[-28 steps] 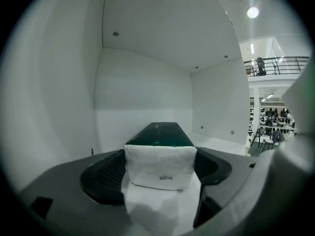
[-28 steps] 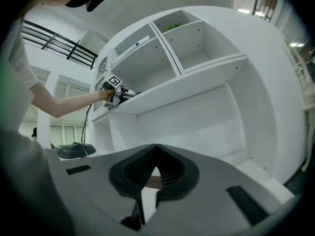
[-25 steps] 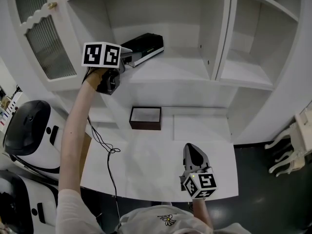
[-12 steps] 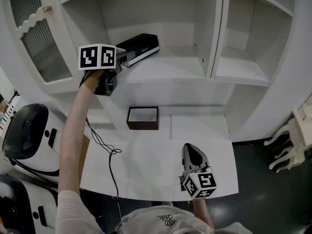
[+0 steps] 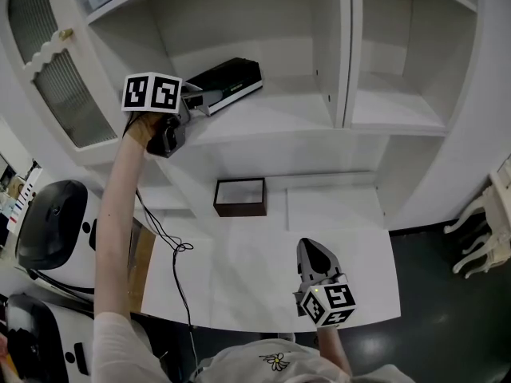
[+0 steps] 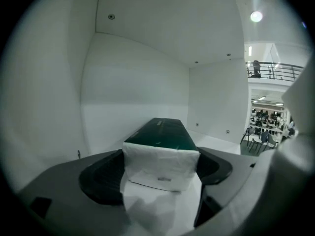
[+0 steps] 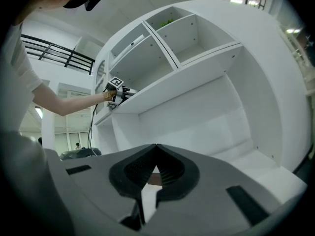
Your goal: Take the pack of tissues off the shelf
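A person's left gripper point(image 5: 200, 100) reaches up into a white shelf unit, where its jaws are spread wide and set against both sides of the near end of the pack of tissues point(image 5: 230, 83). In the left gripper view, the pack's white wrapped end point(image 6: 161, 163) fills the gap between the two dark jaw pads, one pad at each side of it, while its dark green top runs away toward the far wall of the compartment. The pack lies flat on the shelf point(image 5: 275, 112), at the left of the middle compartment, angled with its far end toward the right. The person's bare left arm point(image 5: 116, 214) stretches from the near left up to the gripper.

The right gripper point(image 5: 313, 254) is low and near, over the white table point(image 5: 239, 278), well apart from the shelf. The right gripper view shows its jaws point(image 7: 156, 146) pressed together at the tips with nothing between them.

Farther back on the table, below the shelf, sits a dark-rimmed open box point(image 5: 239, 196) with a pale inside. A black cable point(image 5: 172, 246) trails down the table's left side, and a cabinet door point(image 5: 48, 62) with ribbed glass stands open at far left.
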A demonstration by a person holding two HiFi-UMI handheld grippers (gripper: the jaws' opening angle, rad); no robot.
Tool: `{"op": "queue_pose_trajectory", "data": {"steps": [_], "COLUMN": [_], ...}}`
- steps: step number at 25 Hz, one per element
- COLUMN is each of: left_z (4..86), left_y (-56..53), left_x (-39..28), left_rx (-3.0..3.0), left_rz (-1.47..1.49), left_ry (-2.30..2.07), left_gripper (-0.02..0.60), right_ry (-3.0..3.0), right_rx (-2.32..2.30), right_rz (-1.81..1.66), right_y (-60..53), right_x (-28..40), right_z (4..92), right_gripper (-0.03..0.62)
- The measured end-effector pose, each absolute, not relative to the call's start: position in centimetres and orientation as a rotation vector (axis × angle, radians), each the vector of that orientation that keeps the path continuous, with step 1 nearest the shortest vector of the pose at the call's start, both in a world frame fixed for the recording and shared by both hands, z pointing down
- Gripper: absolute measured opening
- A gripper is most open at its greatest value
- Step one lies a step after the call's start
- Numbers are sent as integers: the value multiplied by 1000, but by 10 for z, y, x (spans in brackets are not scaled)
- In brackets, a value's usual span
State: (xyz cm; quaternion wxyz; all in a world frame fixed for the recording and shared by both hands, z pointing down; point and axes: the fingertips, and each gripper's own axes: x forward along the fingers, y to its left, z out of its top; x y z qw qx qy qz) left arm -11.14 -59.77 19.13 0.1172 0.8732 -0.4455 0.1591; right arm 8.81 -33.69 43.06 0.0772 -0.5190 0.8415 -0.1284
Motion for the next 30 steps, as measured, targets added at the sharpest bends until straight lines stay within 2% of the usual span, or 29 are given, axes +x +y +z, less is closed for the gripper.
{"op": "queue_pose_trajectory", "data": {"steps": [9,13,23,30], "left_z": [186,187,181,144], "left_y": [-595,-598,-589,-557], "left_x": [-91,-91,-91,-95], "left_rx": [2668,2598,2601,2626], "left_rz": [516,430,452,290], "left_ry": [-1206,-1223,-1378,-1485], "left_gripper": [419,399,388,385], "right_ry": [2509,2522,2533,2531], "right_rx": [-1579,-1578,-1576,-1589], "right_rz": [-383,-377,-339,-271], "right_y": [-340,-337,-320,-295], "right_x": [104,103,102,101], "right_z": [429,428,420,405], "right_gripper": [3,2,2,2]}}
